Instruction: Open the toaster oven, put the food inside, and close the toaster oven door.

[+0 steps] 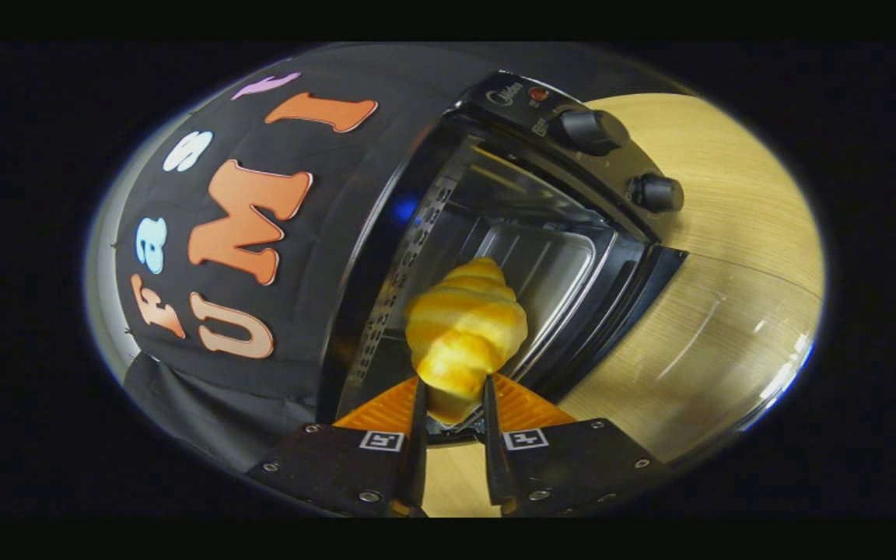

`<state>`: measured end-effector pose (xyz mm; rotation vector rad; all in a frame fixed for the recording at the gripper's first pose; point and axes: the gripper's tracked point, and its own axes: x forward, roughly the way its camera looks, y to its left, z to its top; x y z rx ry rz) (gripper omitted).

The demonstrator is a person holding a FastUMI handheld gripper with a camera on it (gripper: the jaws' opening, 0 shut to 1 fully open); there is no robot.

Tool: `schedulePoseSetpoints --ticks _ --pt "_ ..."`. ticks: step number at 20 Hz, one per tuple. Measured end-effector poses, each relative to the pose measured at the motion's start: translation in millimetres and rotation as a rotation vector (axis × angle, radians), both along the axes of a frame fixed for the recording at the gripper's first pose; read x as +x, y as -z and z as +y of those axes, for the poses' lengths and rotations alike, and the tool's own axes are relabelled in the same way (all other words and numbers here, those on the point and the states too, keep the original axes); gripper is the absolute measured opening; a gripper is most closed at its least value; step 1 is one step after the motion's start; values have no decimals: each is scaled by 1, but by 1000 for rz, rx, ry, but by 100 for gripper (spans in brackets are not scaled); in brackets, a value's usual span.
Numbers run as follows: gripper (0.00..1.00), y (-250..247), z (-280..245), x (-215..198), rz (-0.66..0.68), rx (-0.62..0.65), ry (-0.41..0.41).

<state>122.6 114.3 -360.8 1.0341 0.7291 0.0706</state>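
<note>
A golden croissant (465, 330) is held between my two fingers, and my gripper (453, 389) is shut on its near end. Its far tip points into the black toaster oven (510, 210), which stands just beyond the fingers with its cavity exposed. A metal baking tray (549, 260) lies inside the cavity, behind the croissant. The oven's glass door (716, 350) hangs open, folded down over the wooden table. The whole scene is tilted in the gripper view.
Two black knobs (592, 131) (656, 193) sit on the oven's control panel beside the cavity. The light wooden table (736, 194) spreads beyond and under the open door. The black booth cloth (323, 257) hangs close along the oven's other side.
</note>
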Motion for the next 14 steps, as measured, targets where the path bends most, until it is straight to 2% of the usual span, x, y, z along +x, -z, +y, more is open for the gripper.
schedulePoseSetpoints --ticks 5,6,7,10,11,13,14 --pt "55 -6 5 8 -51 3 18" --pt "56 -5 7 8 -44 0 21" --pt "63 -3 5 6 -40 -12 22" --pt "73 -3 3 -2 -38 -44 18" --pt "81 -6 3 -6 -41 -49 13" --pt "92 -13 2 -15 -51 -49 21" --pt "94 -16 0 -16 -59 -47 28"
